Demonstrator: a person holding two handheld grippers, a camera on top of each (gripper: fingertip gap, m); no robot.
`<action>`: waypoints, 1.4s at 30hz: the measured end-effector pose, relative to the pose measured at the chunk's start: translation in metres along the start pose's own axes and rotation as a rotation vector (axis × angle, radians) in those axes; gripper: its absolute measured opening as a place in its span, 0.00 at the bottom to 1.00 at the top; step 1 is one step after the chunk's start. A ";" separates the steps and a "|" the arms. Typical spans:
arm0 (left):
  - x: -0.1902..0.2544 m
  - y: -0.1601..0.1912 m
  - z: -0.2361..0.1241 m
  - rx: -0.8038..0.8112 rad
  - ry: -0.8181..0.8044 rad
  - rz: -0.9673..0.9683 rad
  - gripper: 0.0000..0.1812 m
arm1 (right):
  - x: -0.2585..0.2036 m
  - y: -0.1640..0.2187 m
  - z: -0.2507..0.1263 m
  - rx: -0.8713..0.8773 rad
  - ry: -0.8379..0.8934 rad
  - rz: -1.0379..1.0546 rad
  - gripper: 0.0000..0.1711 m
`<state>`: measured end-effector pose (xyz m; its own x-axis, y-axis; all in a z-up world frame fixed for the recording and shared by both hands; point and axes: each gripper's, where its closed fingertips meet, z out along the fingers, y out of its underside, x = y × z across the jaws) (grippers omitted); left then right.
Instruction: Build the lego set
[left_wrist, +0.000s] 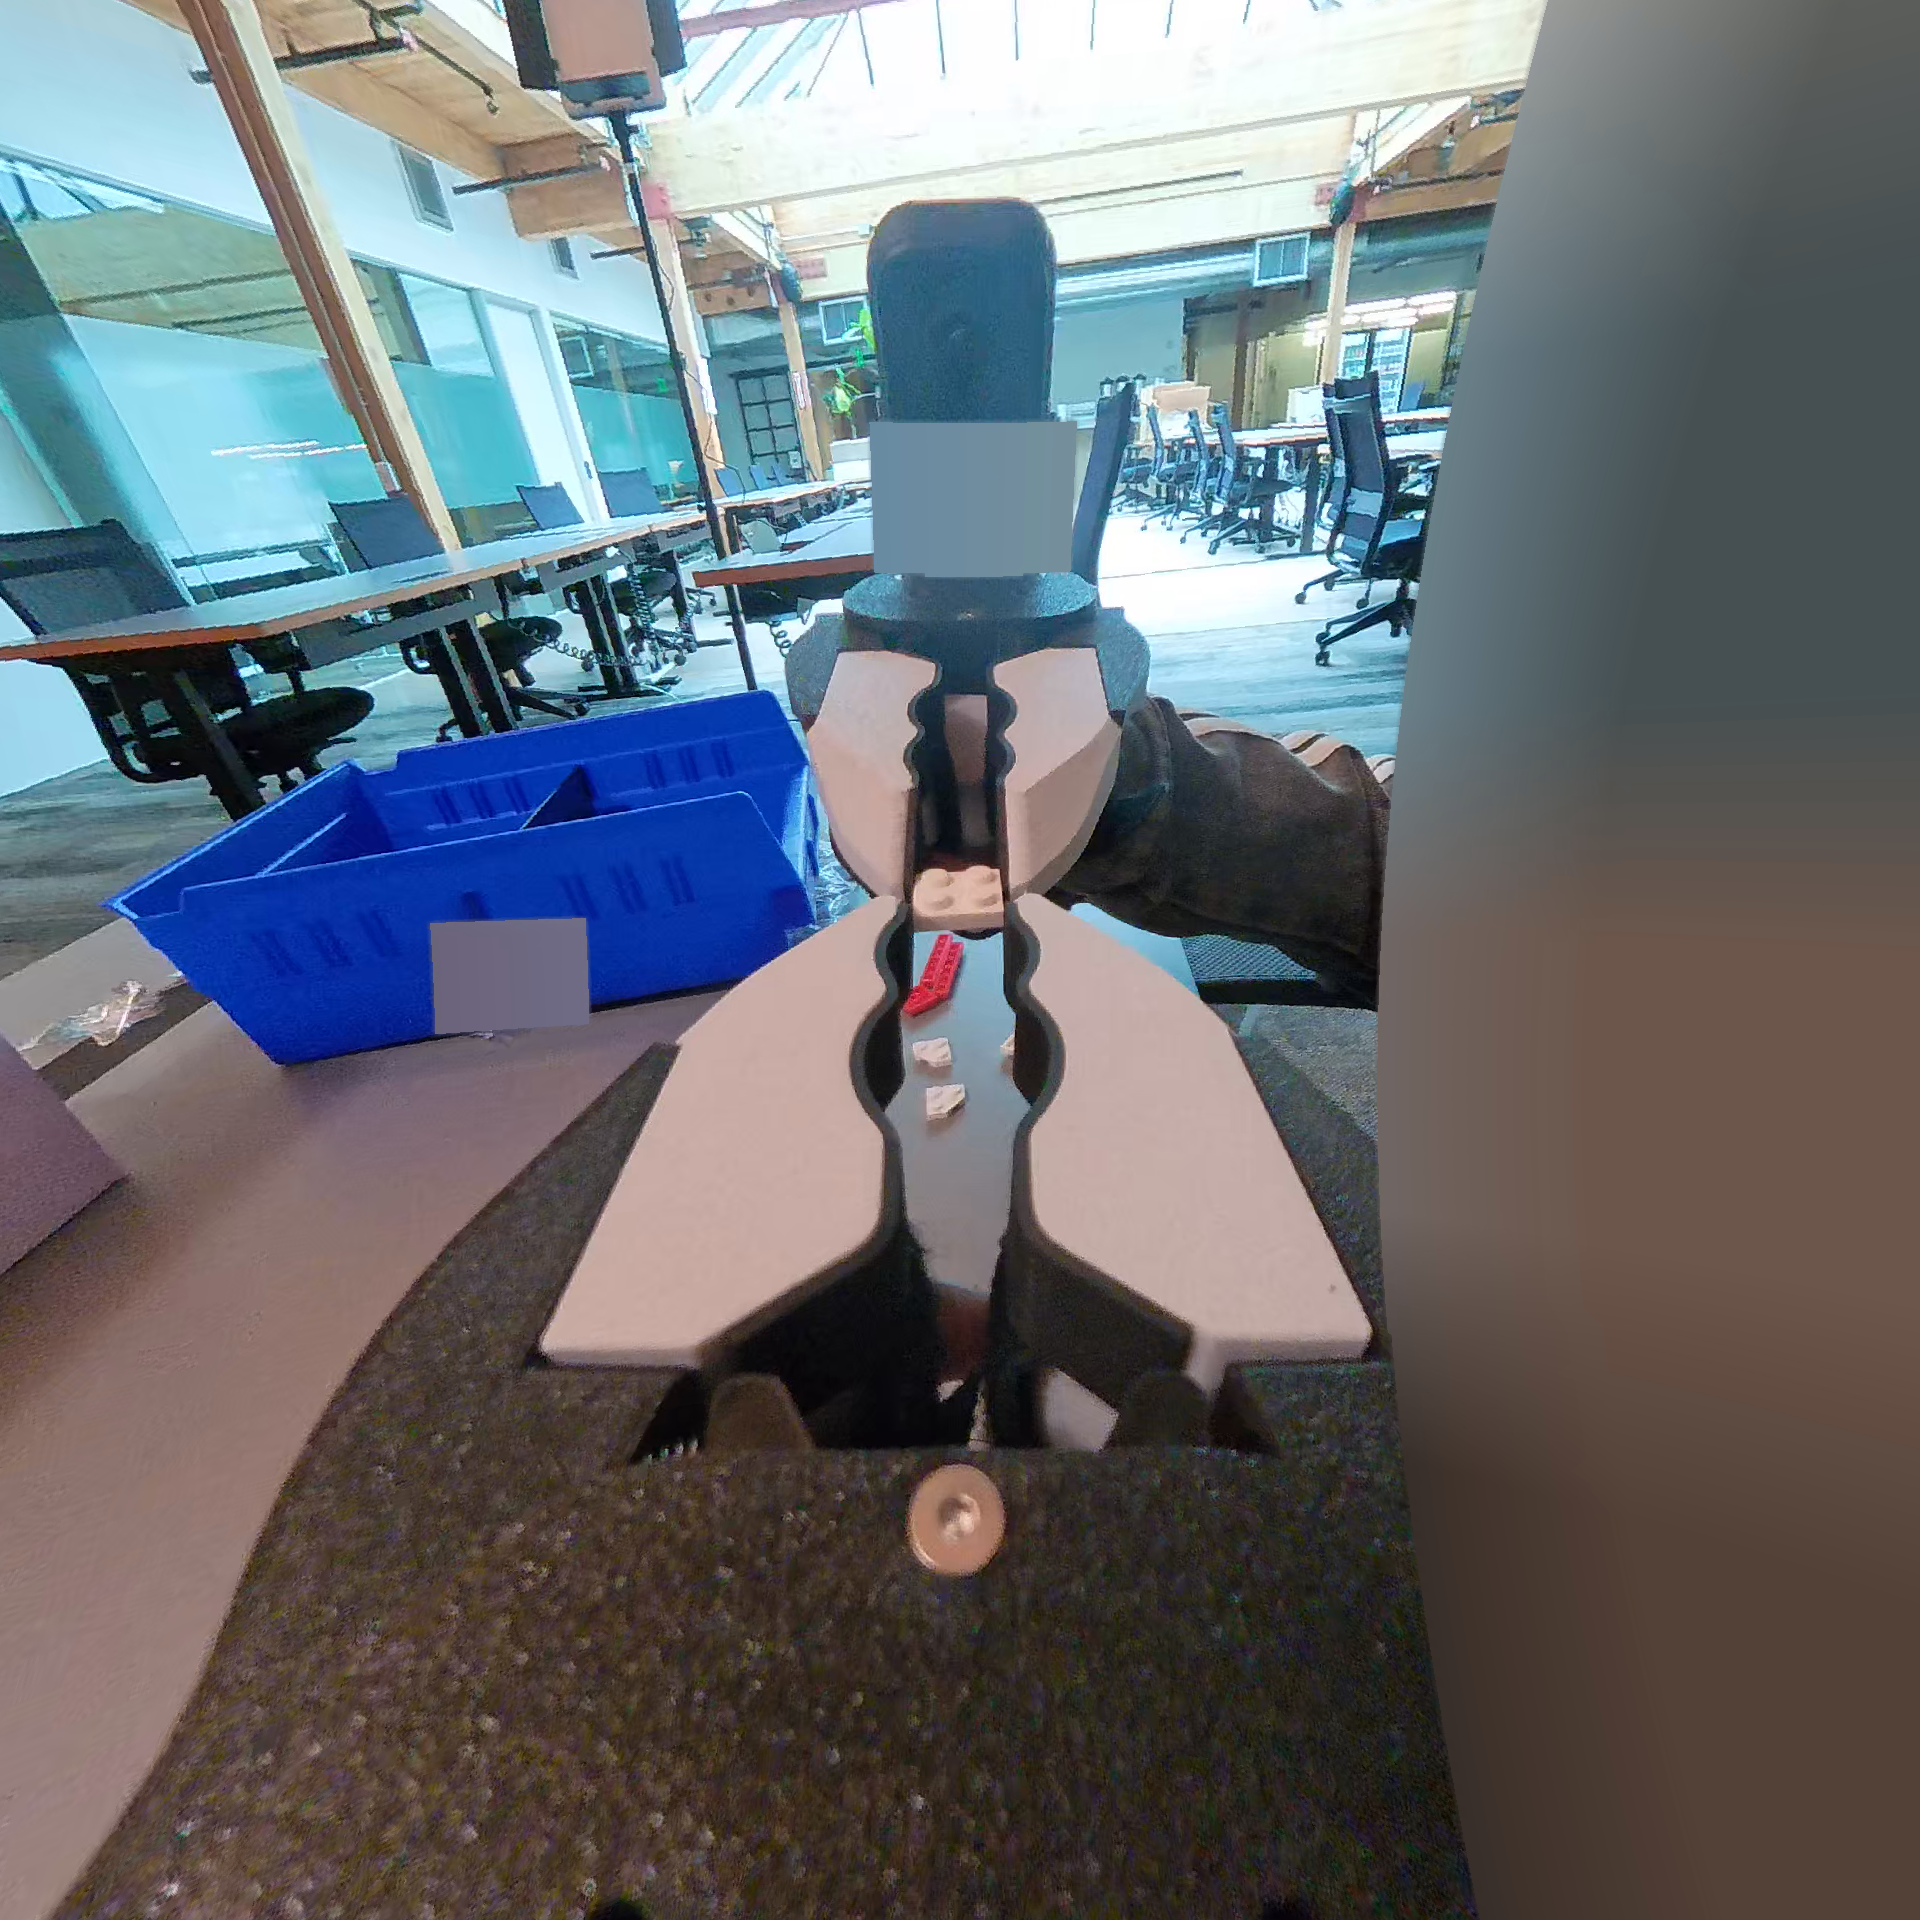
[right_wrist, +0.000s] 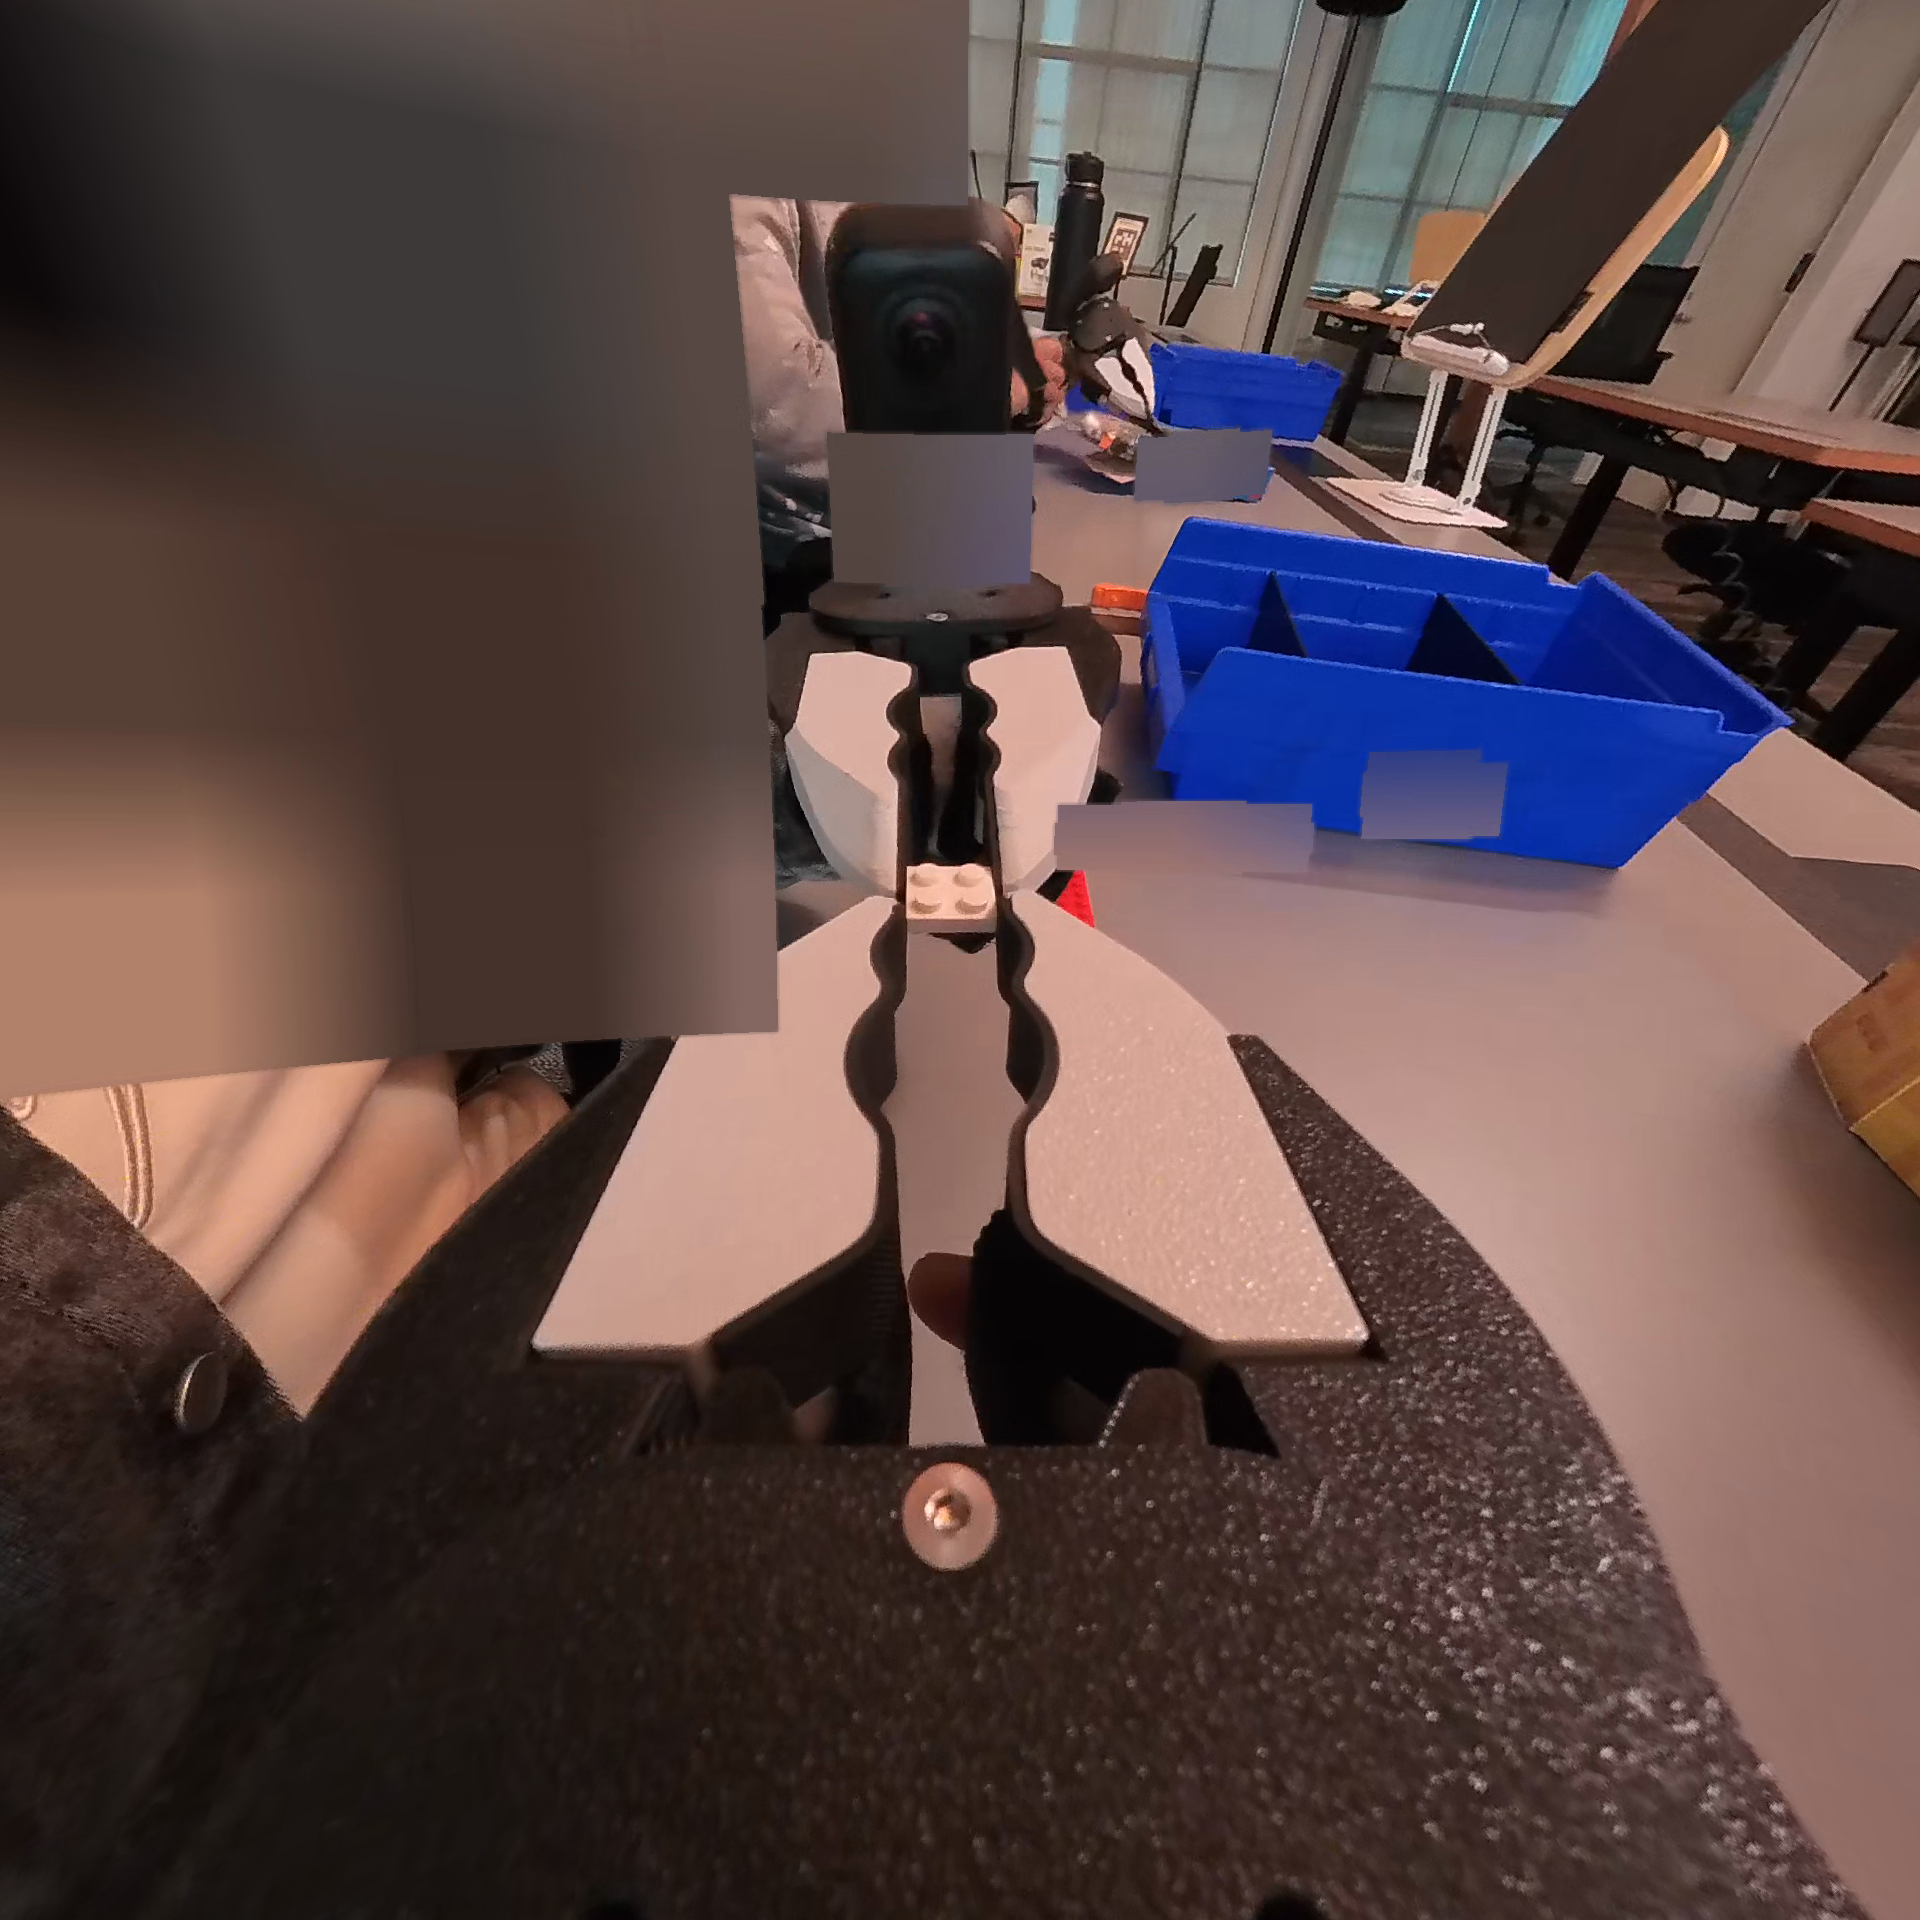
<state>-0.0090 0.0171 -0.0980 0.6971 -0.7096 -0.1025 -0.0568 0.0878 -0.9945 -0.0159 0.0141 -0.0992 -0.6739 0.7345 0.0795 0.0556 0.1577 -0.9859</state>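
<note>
Two hand-held grippers meet tip to tip above the tabletop (left_wrist: 260, 1195), with a small white plate (left_wrist: 958, 900) of four studs caught between them. In the left wrist view we see the left gripper (left_wrist: 956, 920) with its fingers nearly together at the tips, clamped on the near edge of the plate; the right gripper (left_wrist: 961, 862) faces it and holds the far edge. The right wrist view shows the mirror case, the right gripper (right_wrist: 951, 914) pinching the same white plate (right_wrist: 948, 891), studs upward. Whether each pair bears load or only touches, we cannot tell.

We judge the plate light, rigid and smooth-sided: it will not deform, but it can pivot or slip out of a pinch on its thin edges, so we favour a grasp on two opposite flat sides, clear of the studs.

Below, on the tabletop, lie a red plate (left_wrist: 932, 975) and small white pieces (left_wrist: 933, 1051), well under the fingers. A blue divided bin (left_wrist: 468, 862) stands to the left in the left view, to the right in the right view (right_wrist: 1455, 717). We judge the room between bin and person open, yet tight where the two grippers face each other.
</note>
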 end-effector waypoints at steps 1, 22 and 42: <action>0.000 0.000 0.000 0.000 0.002 0.001 0.09 | -0.001 0.000 0.000 0.002 -0.006 -0.001 0.09; -0.011 0.002 -0.008 -0.023 -0.054 0.039 0.09 | 0.012 0.005 -0.005 -0.030 0.073 -0.004 0.15; -0.053 -0.012 -0.047 0.015 -0.282 0.027 0.08 | 0.039 0.020 -0.011 -0.202 0.289 -0.024 0.14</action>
<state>-0.0782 0.0207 -0.0816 0.8670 -0.4843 -0.1172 -0.0691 0.1160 -0.9908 -0.0326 0.0532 -0.1145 -0.4421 0.8808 0.1693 0.2058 0.2834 -0.9367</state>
